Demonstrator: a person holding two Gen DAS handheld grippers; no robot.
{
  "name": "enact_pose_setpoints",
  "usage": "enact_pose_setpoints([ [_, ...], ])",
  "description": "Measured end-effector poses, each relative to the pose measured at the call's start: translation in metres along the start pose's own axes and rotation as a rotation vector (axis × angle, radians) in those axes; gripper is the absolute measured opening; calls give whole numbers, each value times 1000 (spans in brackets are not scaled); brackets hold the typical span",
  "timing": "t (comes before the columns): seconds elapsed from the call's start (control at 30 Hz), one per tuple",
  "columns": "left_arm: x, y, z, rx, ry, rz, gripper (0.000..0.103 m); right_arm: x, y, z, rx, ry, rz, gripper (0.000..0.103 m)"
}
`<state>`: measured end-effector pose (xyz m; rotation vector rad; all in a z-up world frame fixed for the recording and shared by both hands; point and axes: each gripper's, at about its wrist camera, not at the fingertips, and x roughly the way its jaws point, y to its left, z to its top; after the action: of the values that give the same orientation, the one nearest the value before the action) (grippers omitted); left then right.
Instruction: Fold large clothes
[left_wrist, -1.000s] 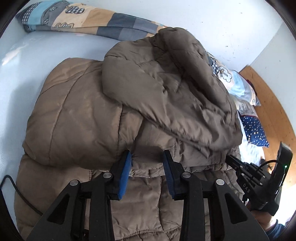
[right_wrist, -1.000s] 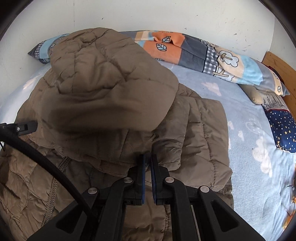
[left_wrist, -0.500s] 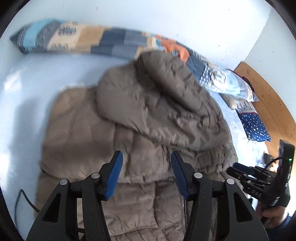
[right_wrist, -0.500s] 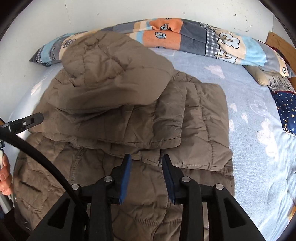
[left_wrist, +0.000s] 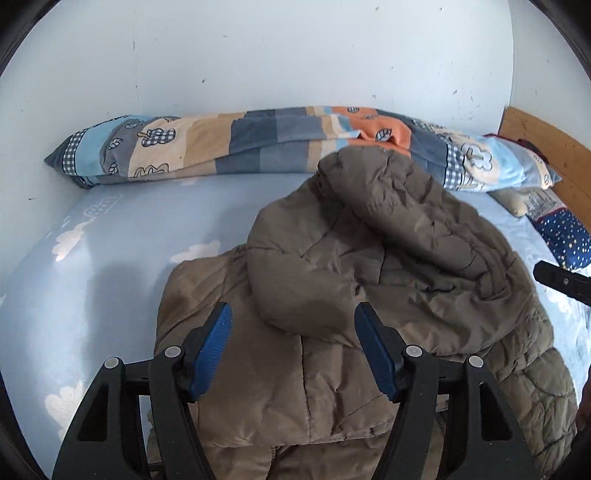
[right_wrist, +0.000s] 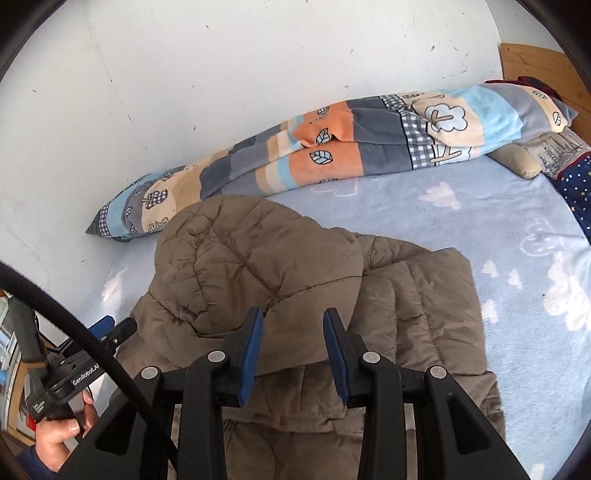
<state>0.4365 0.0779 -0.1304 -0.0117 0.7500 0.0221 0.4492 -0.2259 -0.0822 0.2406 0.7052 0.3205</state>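
Brown padded jacket (left_wrist: 332, 295) now lies released on the bed (left_wrist: 110, 258). Both claws, left claw (left_wrist: 293, 350) and right claw (right_wrist: 293, 350), have just been opening and lifted clear; both stand apart, gripping nothing.

The puffy brown quilted jacket (left_wrist: 369, 280) runs off the bottom edge in both views, so its lower hem can't be seen. The black right gripper (left_wrist: 561, 282) only pokes in at the left wrist view's right edge. The wooden headboard (right_wrist: 543, 70) is cropped too.
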Motion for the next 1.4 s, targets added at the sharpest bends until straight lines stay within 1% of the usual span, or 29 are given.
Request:
enact_pose_setpoints([
  [0.03, 7, -2, -1, 19, 24, 9, 68, 10, 4, -1, -9, 8, -8, 37],
  [0.1, 20, -3, -9, 53, 76, 53, 68, 30, 11, -4, -48, 46, -25, 37],
  [0.13, 27, -5, -12, 63, 111, 57, 69, 41, 16, -6, -82, 81, -45, 37],
  [0.2, 36, -5, -18, 57, 161, 42, 70, 65, 22, -20, -134, 189, -77, 37],
  [0.23, 37, -6, -20, 52, 173, 40, 71, 72, 24, -28, -159, 213, -97, 37],
  [0.3, 40, -6, -21, 51, 186, 39, 72, 72, 28, -38, -199, 200, -127, 37],
  [0.33, 40, -5, -21, 50, 189, 36, 72, 72, 29, -37, -199, 204, -130, 37],
  [0.43, 35, -4, -19, 33, 187, 22, 71, 65, 27, -31, -165, 211, -117, 37],
  [0.53, 23, -1, -13, 12, 154, 7, 71, 47, 33, -21, -163, 193, -95, 37],
  [0.63, 14, 2, -7, -10, 105, -1, 71, 15, 44, -4, -169, 87, -66, 37],
  [0.67, 13, 2, -6, -14, 93, 1, 71, 6, 49, 1, -163, 50, -40, 37],
  [0.73, 14, 4, -6, -19, 89, 9, 71, -1, 58, 8, -151, 8, 10, 37],
  [0.77, 16, 4, -7, -18, 97, 12, 71, 1, 64, 11, -150, 1, 15, 37],
  [0.83, 19, 5, -8, -18, 111, 19, 71, 14, 77, 17, -161, 12, 11, 37],
  [0.93, 25, 8, -10, -27, 143, 20, 71, 42, 98, 30, -170, 32, 36, 37],
  [1.0, 29, 10, -10, -33, 160, 19, 71, 70, 113, 39, -180, 81, 58, 37],
  [1.03, 30, 10, -11, -34, 166, 20, 71, 82, 120, 41, -192, 97, 54, 37],
  [1.1, 34, 12, -13, -35, 187, 24, 72, 111, 128, 39, -217, 159, 11, 36],
  [1.17, 37, 12, -14, -42, 198, 21, 73, 136, 127, 29, -218, 224, -35, 35],
  [1.23, 38, 10, -15, -32, 201, 23, 73, 159, 115, 15, -176, 304, -57, 35],
  [1.27, 38, 10, -15, -24, 202, 24, 73, 166, 108, 9, -147, 320, -46, 35],
  [1.3, 38, 8, -15, -15, 202, 28, 73, 168, 101, 3, -131, 317, -36, 35],
  [1.4, 36, 5, -16, -13, 198, 24, 73, 167, 95, 3, -112, 326, -17, 35],
])
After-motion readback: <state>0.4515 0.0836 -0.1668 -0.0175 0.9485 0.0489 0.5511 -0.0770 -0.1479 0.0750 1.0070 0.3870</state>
